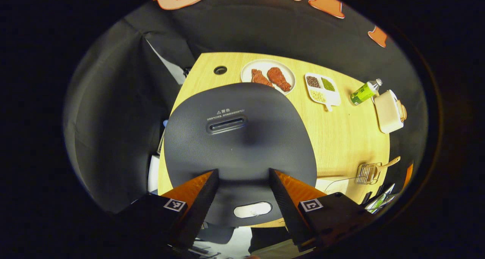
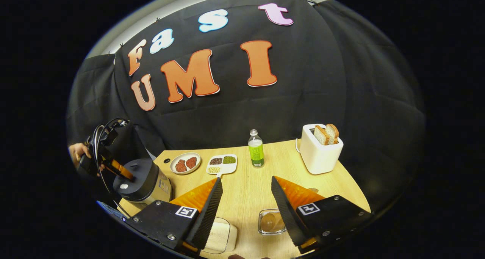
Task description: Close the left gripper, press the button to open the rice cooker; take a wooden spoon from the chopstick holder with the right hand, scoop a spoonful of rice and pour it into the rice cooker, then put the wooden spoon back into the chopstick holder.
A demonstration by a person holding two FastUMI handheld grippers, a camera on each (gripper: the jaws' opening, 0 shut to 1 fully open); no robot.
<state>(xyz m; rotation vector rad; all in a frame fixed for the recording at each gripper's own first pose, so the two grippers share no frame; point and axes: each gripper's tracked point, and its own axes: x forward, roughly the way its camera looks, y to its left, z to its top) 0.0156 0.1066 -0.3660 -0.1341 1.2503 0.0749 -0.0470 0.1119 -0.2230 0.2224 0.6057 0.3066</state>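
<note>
Table (image 2: 250, 187) holds toaster (image 2: 318, 153), bottle (image 2: 256, 149), rice cooker (image 2: 142, 179).

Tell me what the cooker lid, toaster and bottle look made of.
Cooker lid: likely matte dark plastic, with fine ribbed texture and no glare. Toaster: smooth off-white shell, plastic or painted metal; cannot tell which. Bottle: clear plastic by the look, see-through at the neck, with a green label.

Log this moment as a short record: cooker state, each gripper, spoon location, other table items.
rice cooker: lid shut, button unpressed
left gripper: open, above cooker lid
right gripper: open, empty, over table
wooden spoon: in chopstick holder
other items: plate of meat, divided tray, bottle, toaster
</note>
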